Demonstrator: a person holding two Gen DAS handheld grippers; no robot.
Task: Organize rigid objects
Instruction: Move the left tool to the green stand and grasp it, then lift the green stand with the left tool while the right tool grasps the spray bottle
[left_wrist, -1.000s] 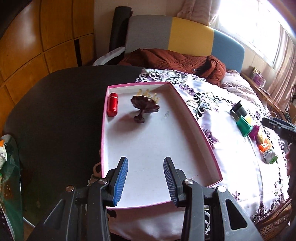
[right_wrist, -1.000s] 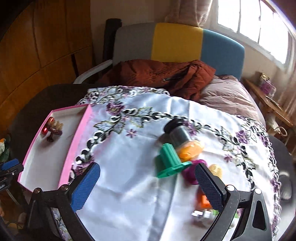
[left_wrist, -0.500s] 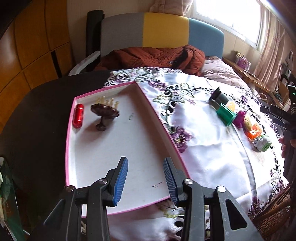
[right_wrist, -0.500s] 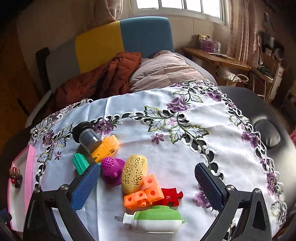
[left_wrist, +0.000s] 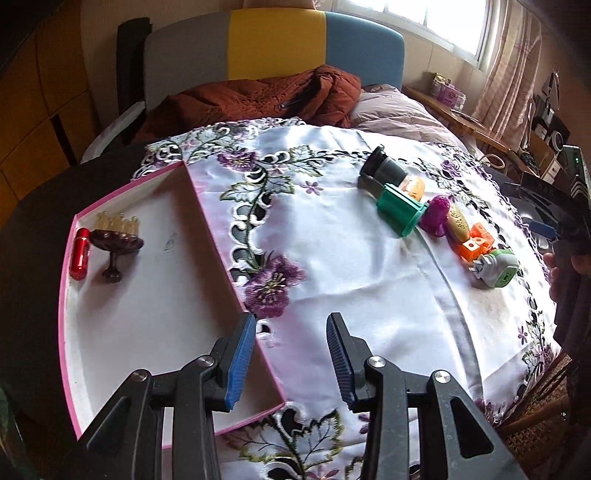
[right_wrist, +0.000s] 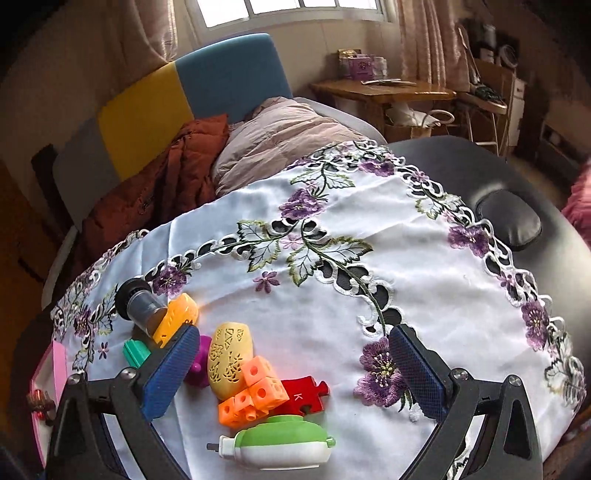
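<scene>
Inside the pink tray (left_wrist: 207, 229) only a red capsule (left_wrist: 80, 253) and dark comb (left_wrist: 116, 243) lie; the toy cluster (right_wrist: 243, 369) waits on the tablecloth (left_wrist: 332, 280), both the left gripper (left_wrist: 290, 363) and right gripper (right_wrist: 291, 373) open, empty.

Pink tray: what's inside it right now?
Inside the pink tray: a red capsule, a dark wooden comb and pale yellow prongs behind it. The left gripper hides the near corner.
</scene>
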